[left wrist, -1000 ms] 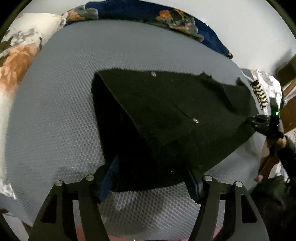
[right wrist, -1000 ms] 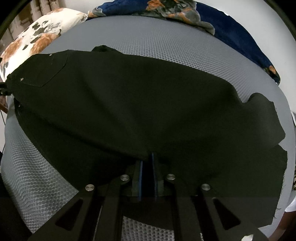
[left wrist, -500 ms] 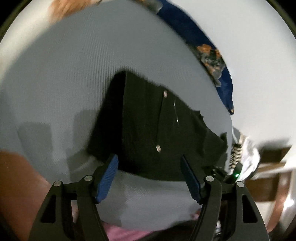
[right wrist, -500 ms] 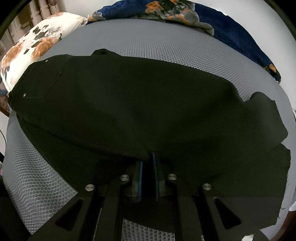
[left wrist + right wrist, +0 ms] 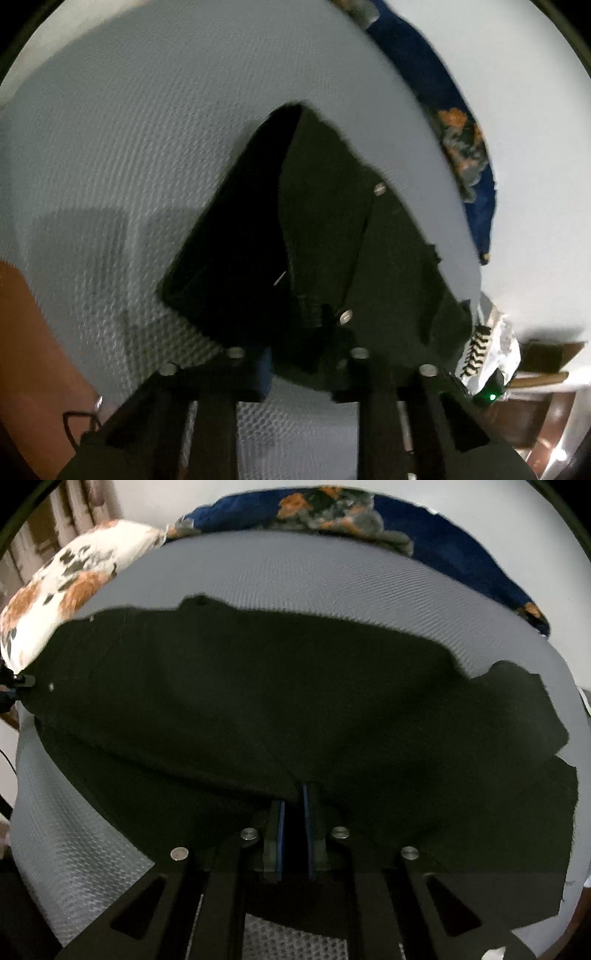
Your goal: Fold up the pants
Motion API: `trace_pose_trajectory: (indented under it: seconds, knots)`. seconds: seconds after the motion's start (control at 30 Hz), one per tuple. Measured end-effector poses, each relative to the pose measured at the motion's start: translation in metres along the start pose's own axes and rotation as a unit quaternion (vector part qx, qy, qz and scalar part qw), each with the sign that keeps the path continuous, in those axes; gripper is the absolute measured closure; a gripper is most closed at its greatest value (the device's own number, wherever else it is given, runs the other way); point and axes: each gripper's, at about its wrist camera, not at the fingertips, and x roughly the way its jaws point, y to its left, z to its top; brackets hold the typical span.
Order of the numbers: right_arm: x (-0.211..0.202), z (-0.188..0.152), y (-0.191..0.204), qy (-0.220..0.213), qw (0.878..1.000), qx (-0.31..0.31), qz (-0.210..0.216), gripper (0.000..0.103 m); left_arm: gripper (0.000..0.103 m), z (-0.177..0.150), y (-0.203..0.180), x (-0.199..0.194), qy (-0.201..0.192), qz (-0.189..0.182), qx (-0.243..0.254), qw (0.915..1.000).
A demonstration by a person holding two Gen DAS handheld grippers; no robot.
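Left wrist view: left gripper (image 5: 301, 363) at bottom of frame, black fingers, blue pad (image 5: 264, 367) visible on its left finger; right finger's pad hidden behind dark cloth. Jaws sit partly apart with the waist end of the black pants (image 5: 325, 251) between and over them; cannot tell whether they actually pinch the fabric. Frame is motion-blurred. Pants show two metal rivets (image 5: 346, 316), a pocket seam and an open dark fold on the left side. They lie on a grey honeycomb-textured mattress (image 5: 129, 147). Blue floral blanket (image 5: 461, 147) runs along the far right edge of the mattress. Small green LED (image 5: 491, 397) glows at lower right on a dark device; white item with black stitch-like marks (image 5: 480, 343) just beside it. Brown wood surface at far right corner.

Right wrist view: right gripper (image 5: 293, 834) pressed nearly together, blue pads (image 5: 280, 840) pinching a fold of the pants (image 5: 277, 709) at their near edge. Pants spread wide across the mattress (image 5: 332, 579), waist with back pocket at left, leg ends at right with one leg layered over the other. Fabric looks lifted toward the gripper. White-and-orange floral pillow (image 5: 66, 587) at upper left, touching the waist end. Blue floral blanket (image 5: 369, 513) along the far edge. Part of a dark tool (image 5: 14, 686) shows at the far left edge by the waist.
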Motion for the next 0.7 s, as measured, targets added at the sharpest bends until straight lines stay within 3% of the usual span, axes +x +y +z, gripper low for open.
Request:
trace_pose_trajectory:
  seconds: [0.17, 0.27, 0.43, 0.7]
  knots:
    - [-0.033, 0.002, 0.012, -0.032, 0.999, 0.012, -0.006, 0.096, 0.086, 0.017, -0.023, -0.019, -0.034, 0.011, 0.086, 0.9957]
    - [-0.030, -0.006, 0.021, -0.012, 1.000, 0.013, 0.009, 0.096, 0.085, 0.025, -0.023, -0.021, -0.035, 0.021, 0.125, 0.9913]
    - [-0.004, -0.029, 0.032, 0.042, 0.999, -0.001, 0.009, 0.096, 0.085, 0.028, 0.003, 0.015, 0.035, 0.072, 0.122, 0.9893]
    - [-0.003, -0.033, 0.029, 0.055, 0.998, -0.001, 0.027, 0.096, 0.084, 0.019, 0.006, 0.011, 0.036, 0.086, 0.153, 0.9838]
